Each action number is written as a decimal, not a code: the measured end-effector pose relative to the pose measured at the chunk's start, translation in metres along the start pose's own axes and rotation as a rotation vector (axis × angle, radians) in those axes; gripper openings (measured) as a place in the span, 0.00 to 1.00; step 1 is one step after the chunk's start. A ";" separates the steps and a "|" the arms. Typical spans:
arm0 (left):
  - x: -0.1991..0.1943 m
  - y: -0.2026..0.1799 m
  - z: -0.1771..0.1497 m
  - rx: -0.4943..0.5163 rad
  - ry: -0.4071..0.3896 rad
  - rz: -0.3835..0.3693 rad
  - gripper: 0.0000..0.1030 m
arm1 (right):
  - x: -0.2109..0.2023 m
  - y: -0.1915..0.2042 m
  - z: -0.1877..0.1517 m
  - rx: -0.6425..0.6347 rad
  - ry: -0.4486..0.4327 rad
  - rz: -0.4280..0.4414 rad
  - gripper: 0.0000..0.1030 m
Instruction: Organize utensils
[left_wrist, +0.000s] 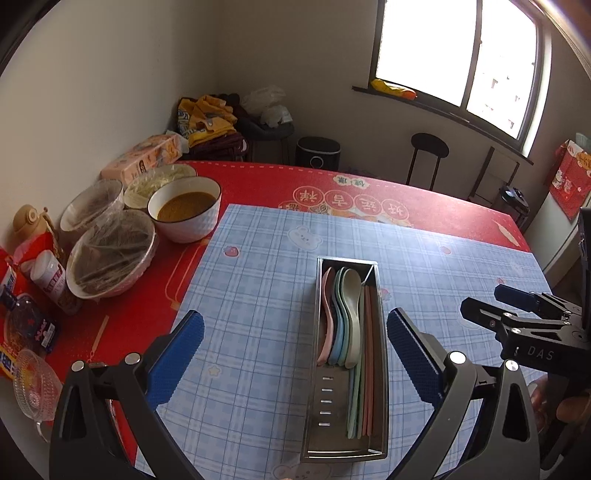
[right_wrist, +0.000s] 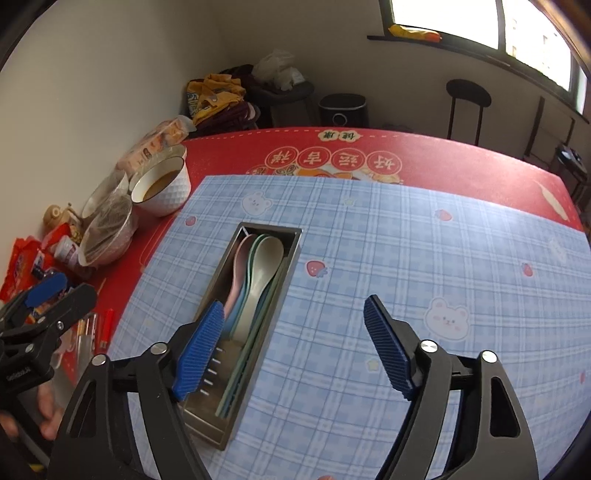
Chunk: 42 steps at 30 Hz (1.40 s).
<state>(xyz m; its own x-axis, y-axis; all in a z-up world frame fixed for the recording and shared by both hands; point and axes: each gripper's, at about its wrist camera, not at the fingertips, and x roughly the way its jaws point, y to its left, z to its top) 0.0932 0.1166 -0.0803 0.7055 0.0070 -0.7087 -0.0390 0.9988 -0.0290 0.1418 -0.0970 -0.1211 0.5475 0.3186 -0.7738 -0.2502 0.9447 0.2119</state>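
Utensils, pastel spoons (left_wrist: 341, 317) and chopsticks (left_wrist: 364, 369), lie inside a steel tray (left_wrist: 314, 391) on the blue checked mat (left_wrist: 251, 295) covering the bench. The left hand-held gripper (left_wrist: 295, 354) hovers spread wide above the tray; the right hand-held gripper (right_wrist: 293, 349) hangs equally spread, empty, beside it.

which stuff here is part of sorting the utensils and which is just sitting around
Part of the job:
- metal tray on the blue checked mat
- spoons lying in the tray
- chopsticks beside the spoons
- left gripper and right gripper, both open

Just lying about:
- bowl of soup
- covered bowls
- snack packets
- glass dish
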 end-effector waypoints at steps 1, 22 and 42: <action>-0.007 -0.005 0.004 0.012 -0.023 0.003 0.94 | -0.011 -0.004 0.000 -0.006 -0.025 0.004 0.83; -0.119 -0.114 0.017 0.134 -0.229 -0.093 0.94 | -0.174 -0.071 -0.026 0.067 -0.317 -0.105 0.84; -0.123 -0.115 0.005 0.098 -0.221 -0.094 0.94 | -0.197 -0.086 -0.043 0.093 -0.366 -0.153 0.84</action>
<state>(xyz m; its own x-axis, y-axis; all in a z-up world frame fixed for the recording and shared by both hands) 0.0146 0.0007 0.0142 0.8408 -0.0867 -0.5344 0.0955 0.9954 -0.0112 0.0212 -0.2445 -0.0130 0.8251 0.1643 -0.5405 -0.0795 0.9810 0.1768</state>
